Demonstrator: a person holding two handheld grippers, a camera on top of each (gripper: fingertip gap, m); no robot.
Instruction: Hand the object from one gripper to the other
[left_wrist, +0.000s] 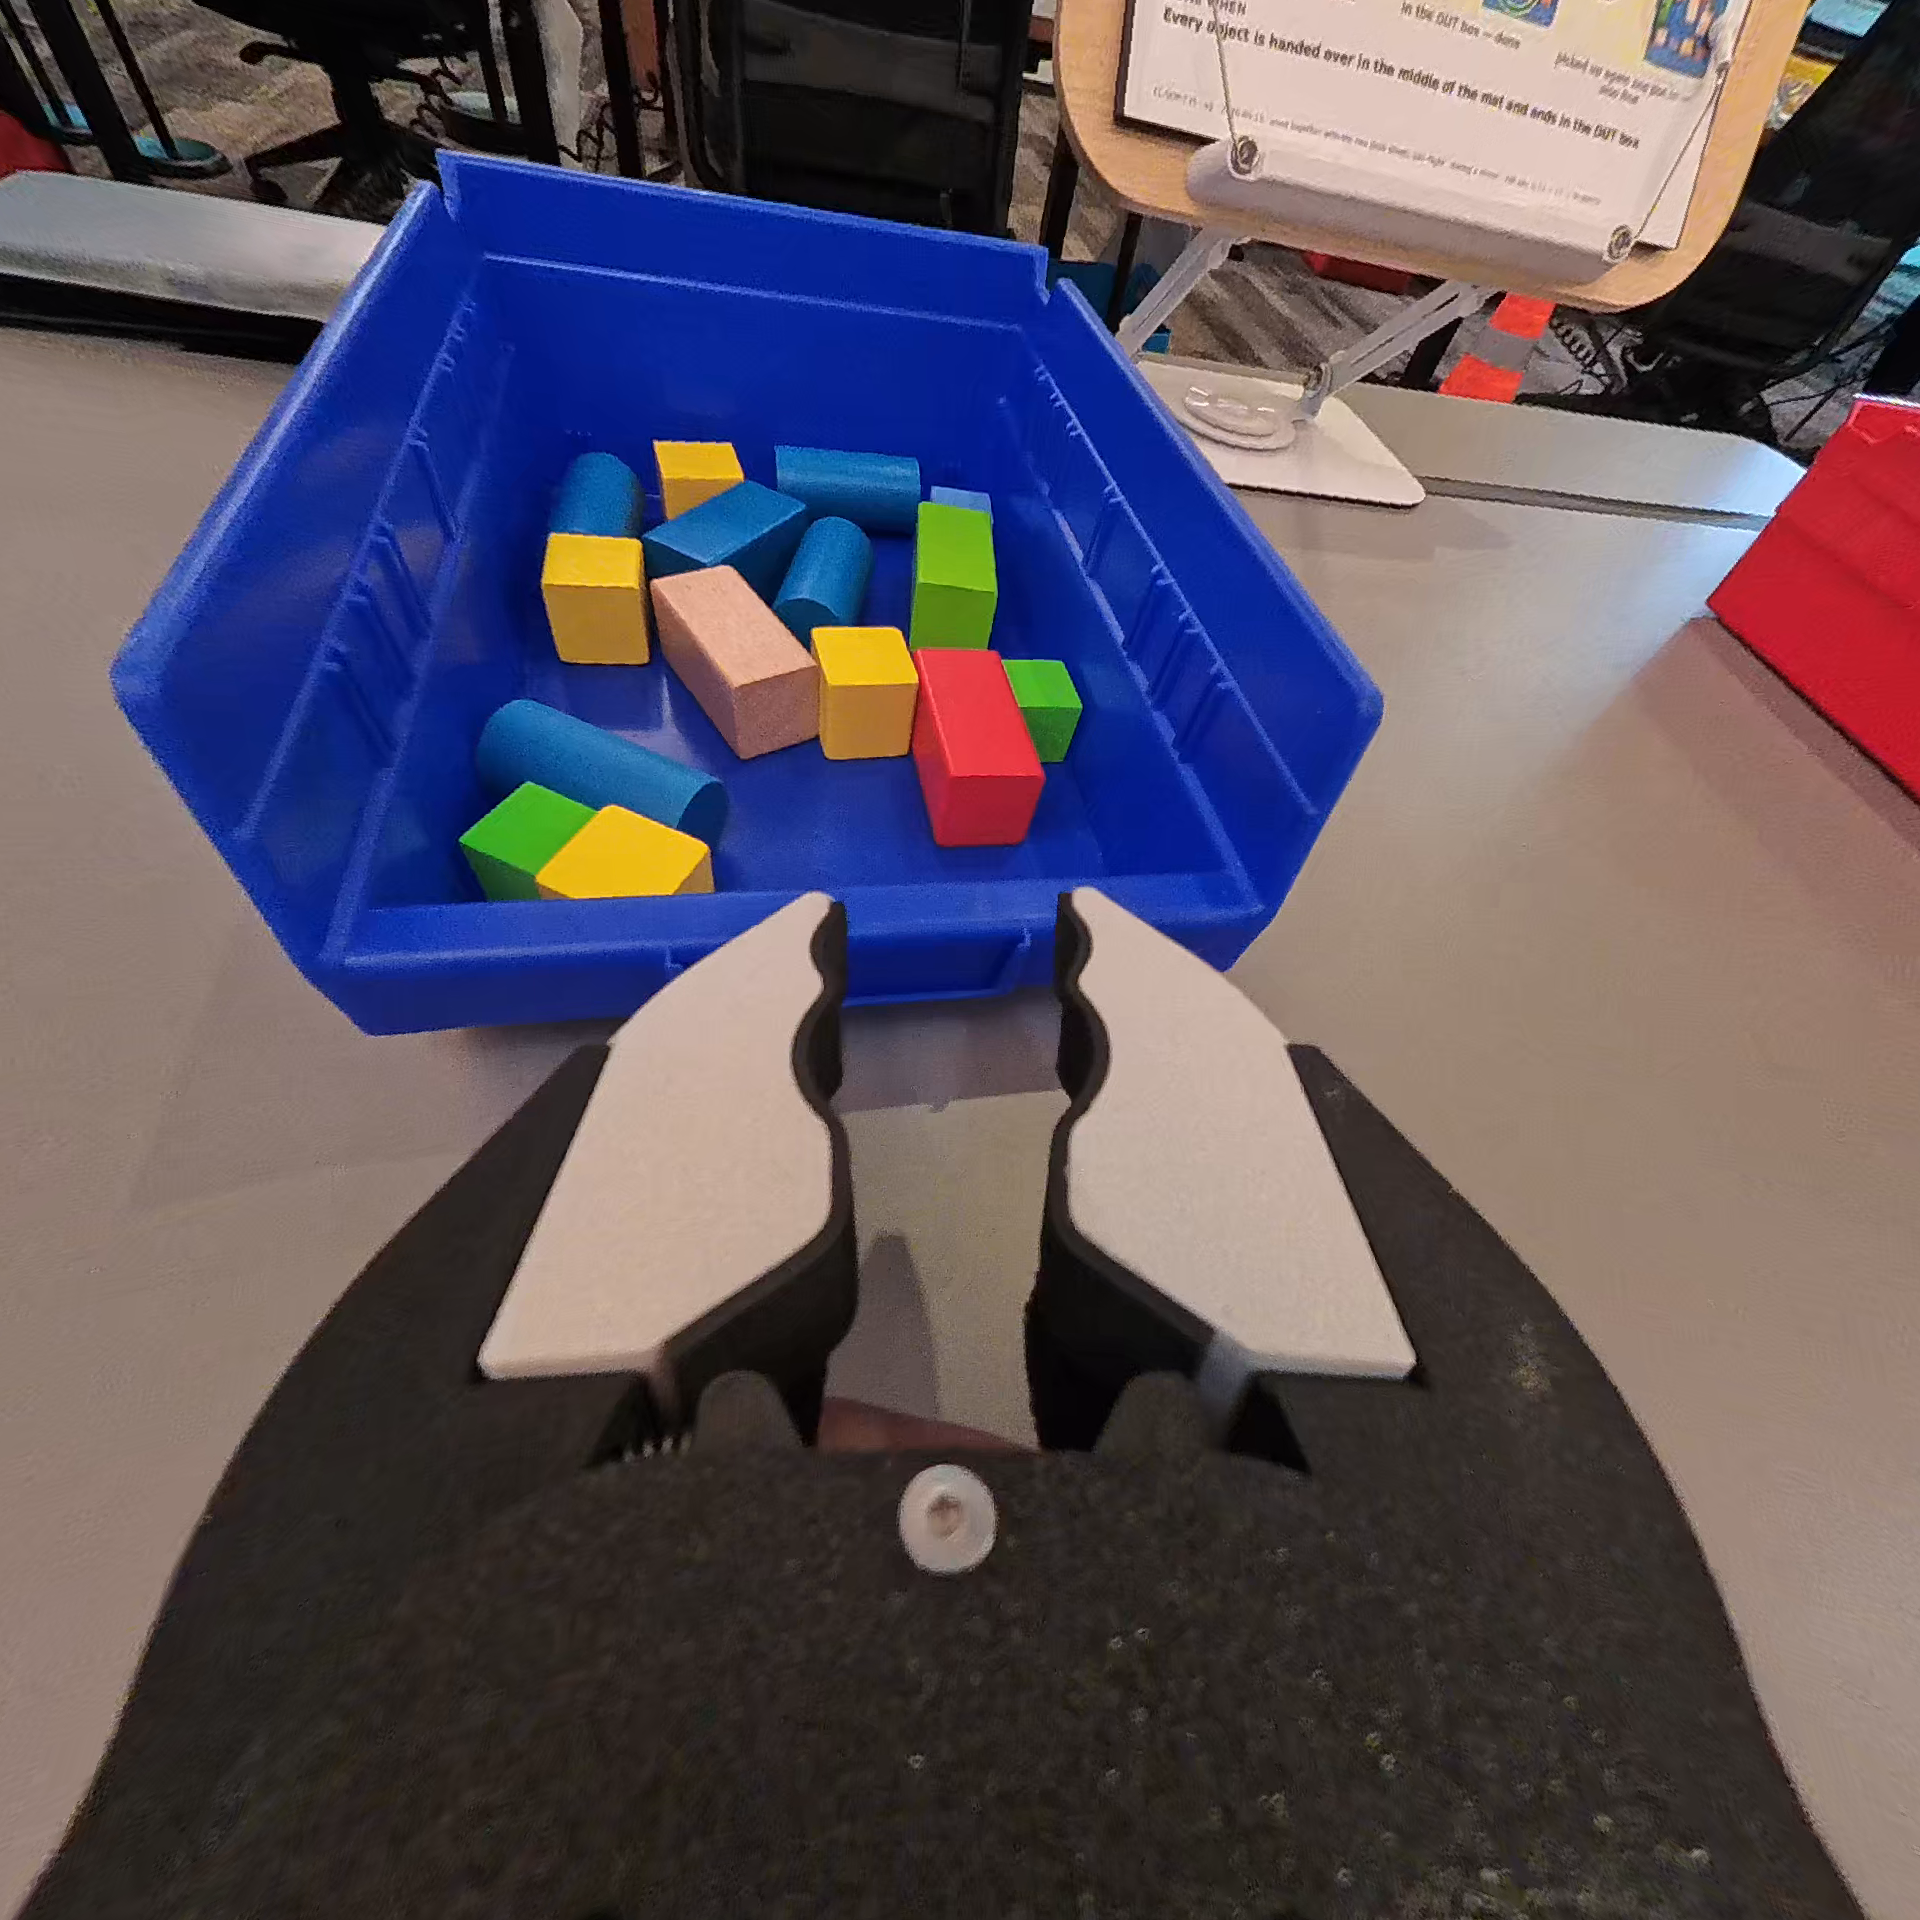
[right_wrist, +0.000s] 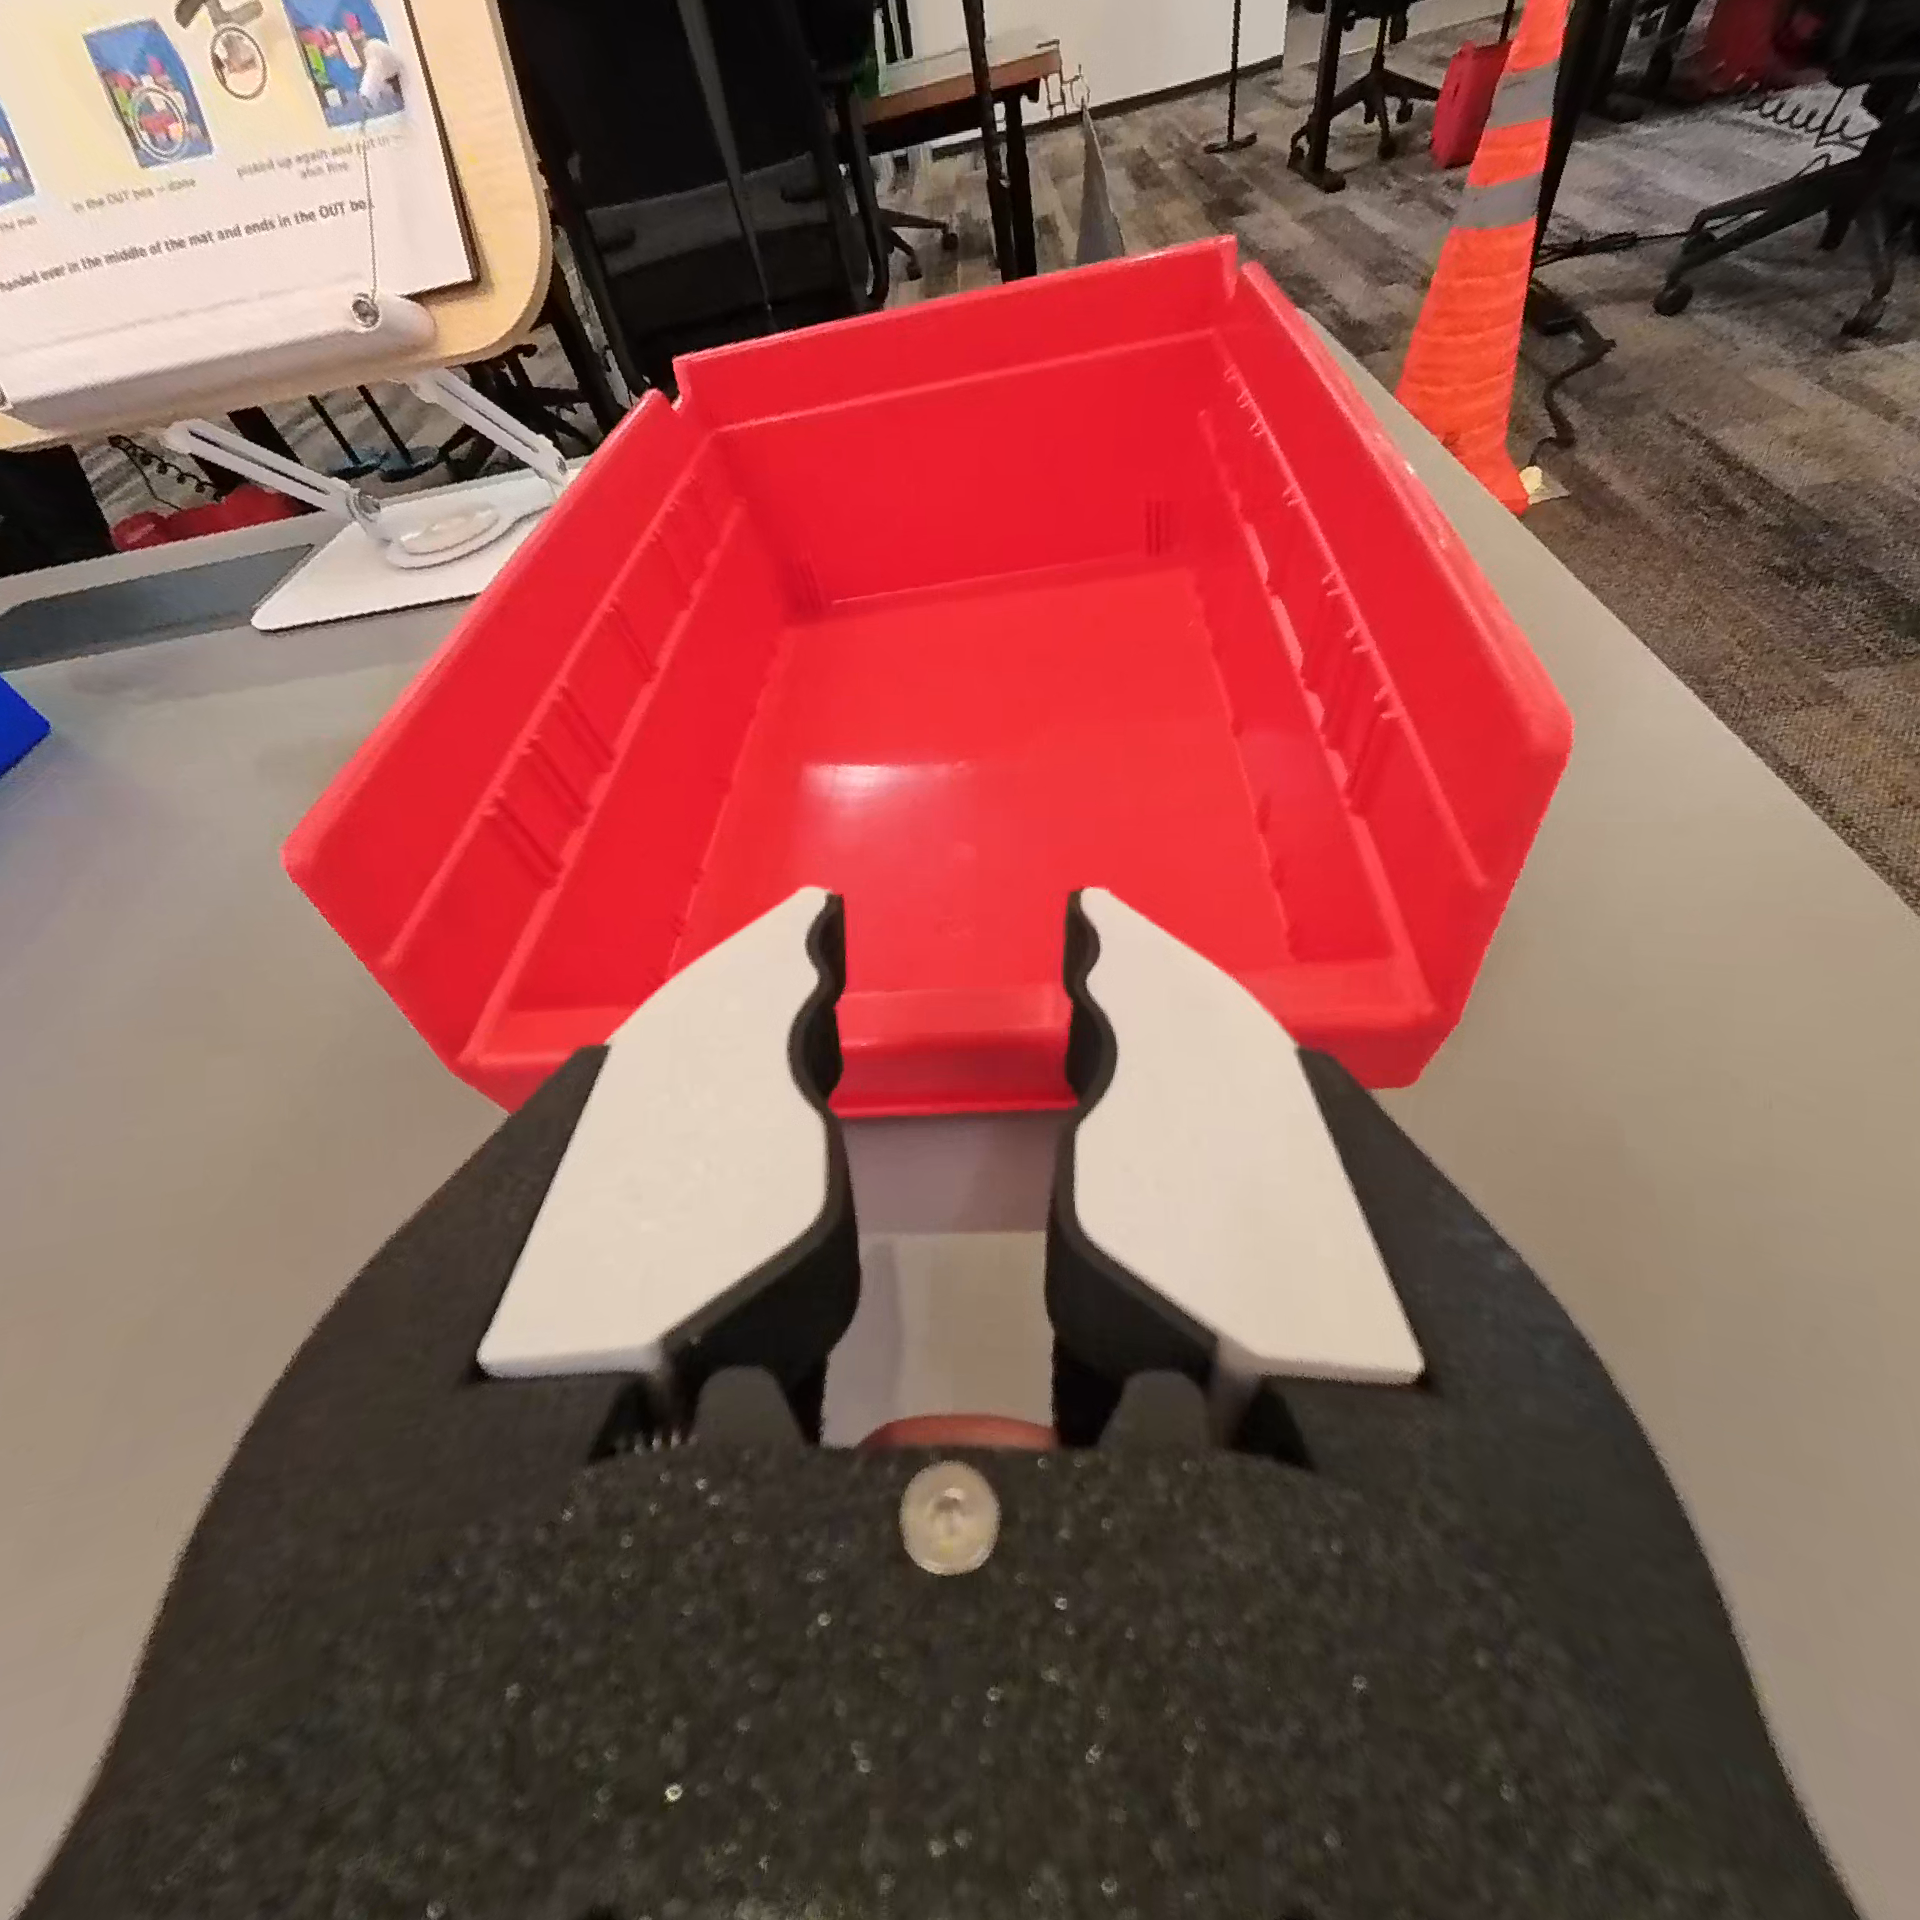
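Basically not started — left gripper (left_wrist: 945, 914) and right gripper (right_wrist: 951, 914) both apart, empty; blocks (left_wrist: 977, 743) in blue bin (left_wrist: 748, 223), red bin (right_wrist: 966, 312) bare.

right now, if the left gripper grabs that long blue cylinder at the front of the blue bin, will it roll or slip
Probably rolls if nudged: the blue cylinder lies on its side on the blue bin's smooth floor. The green block and yellow block in front may check it. It looks rigid, so a grip across its round sides could slip.

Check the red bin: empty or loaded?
Empty. The red bin shows only bare floor and walls in the right wrist view; all the blocks sit in the blue bin.
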